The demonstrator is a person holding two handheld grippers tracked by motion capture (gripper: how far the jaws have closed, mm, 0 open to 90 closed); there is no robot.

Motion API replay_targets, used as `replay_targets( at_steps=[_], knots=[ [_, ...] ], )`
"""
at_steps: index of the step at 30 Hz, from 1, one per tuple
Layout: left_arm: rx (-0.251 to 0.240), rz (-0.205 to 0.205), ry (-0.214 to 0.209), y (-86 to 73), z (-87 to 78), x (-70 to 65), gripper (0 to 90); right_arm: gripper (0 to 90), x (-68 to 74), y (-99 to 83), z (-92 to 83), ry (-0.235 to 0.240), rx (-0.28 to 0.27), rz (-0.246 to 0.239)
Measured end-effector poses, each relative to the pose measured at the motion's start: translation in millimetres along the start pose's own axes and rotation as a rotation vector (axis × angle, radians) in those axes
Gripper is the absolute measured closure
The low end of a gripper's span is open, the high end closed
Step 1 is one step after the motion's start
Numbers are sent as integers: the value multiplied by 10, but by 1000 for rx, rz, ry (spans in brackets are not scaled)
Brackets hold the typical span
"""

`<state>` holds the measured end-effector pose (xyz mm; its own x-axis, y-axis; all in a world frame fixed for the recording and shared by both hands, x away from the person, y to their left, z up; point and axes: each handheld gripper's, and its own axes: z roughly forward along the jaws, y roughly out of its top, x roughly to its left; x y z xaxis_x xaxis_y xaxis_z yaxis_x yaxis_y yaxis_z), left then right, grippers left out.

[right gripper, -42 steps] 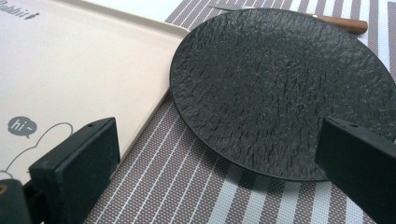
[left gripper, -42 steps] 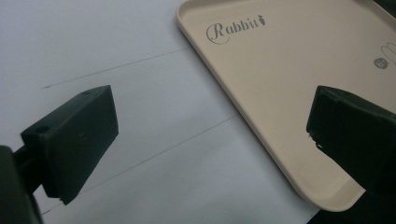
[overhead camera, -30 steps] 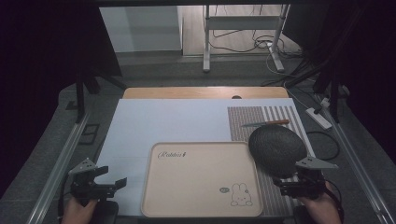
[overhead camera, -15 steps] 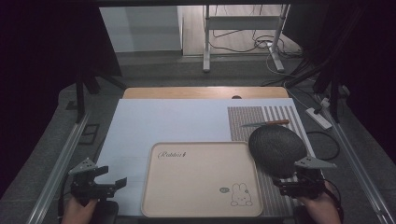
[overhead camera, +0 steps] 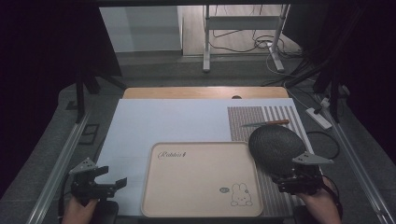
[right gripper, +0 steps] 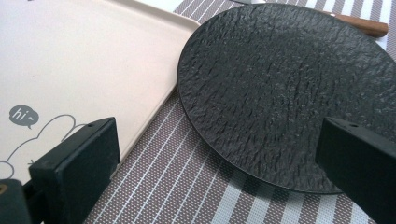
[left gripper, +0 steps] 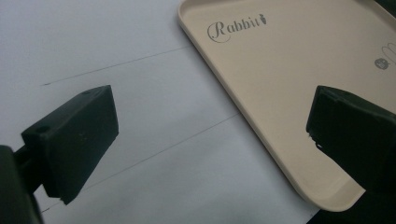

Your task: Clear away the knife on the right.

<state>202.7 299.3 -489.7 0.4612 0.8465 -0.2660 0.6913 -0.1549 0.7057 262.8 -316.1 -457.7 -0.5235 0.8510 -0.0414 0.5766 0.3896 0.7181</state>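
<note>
Beside the tray (overhead camera: 201,179), both claws gape empty: left claw (overhead camera: 108,183) over paper, right claw (overhead camera: 299,179) facing the plate (overhead camera: 275,147).

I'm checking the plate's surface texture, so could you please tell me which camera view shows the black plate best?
The right gripper view shows the black plate best: it is close, so the rough, crinkled surface and near rim on the striped placemat are clear. The high view shows the black plate small and whole, beside the tray.
</note>
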Motion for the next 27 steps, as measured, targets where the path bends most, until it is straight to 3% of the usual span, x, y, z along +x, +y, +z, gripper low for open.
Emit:
replay_targets(
  at_steps=[16, 27],
  knots=[
    [-4, -5, -4, -1, 2, 5, 22, 0, -9, 89, 81, 15, 14, -25],
    [1, -6, -5, 2, 3, 10, 22, 0, -48, 182, 160, 73, 10, -10]
  ],
)
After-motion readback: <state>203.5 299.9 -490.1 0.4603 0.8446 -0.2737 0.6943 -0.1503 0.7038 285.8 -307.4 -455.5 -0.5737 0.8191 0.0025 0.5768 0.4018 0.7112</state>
